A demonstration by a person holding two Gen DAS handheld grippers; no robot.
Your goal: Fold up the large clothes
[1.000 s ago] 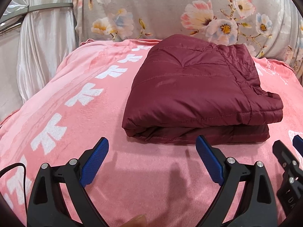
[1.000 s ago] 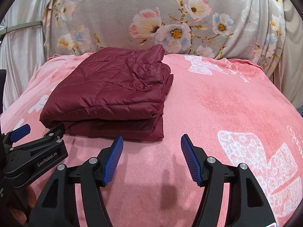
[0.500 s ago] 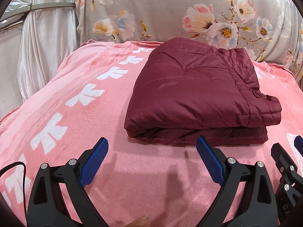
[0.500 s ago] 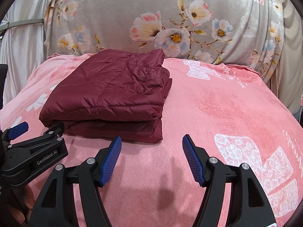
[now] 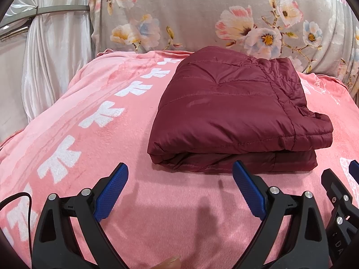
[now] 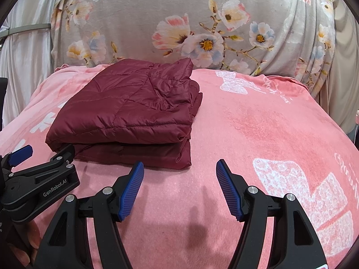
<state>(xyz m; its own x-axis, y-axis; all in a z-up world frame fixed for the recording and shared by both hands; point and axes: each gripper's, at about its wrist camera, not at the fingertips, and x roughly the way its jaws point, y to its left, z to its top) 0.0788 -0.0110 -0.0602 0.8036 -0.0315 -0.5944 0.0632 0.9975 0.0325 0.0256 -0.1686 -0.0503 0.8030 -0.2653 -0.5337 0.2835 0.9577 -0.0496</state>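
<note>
Folded jacket (image 5: pixel 235 112) lies just beyond both spread, empty tongs, long axis left-right; left tongs (image 5: pixel 180 192) face its near edge squarely, right tongs (image 6: pixel 179 188) its right corner.

A pink blanket (image 5: pixel 94 148) printed with white characters and butterflies is spread over the surface. Behind its far edge a grey floral cloth (image 6: pixel 170 11) is draped. White satin drapery (image 5: pixel 51 51), tied by a band, hangs beyond the left edge.

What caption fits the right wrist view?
Folded maroon jacket on pink blanket; right gripper open, empty.
</note>
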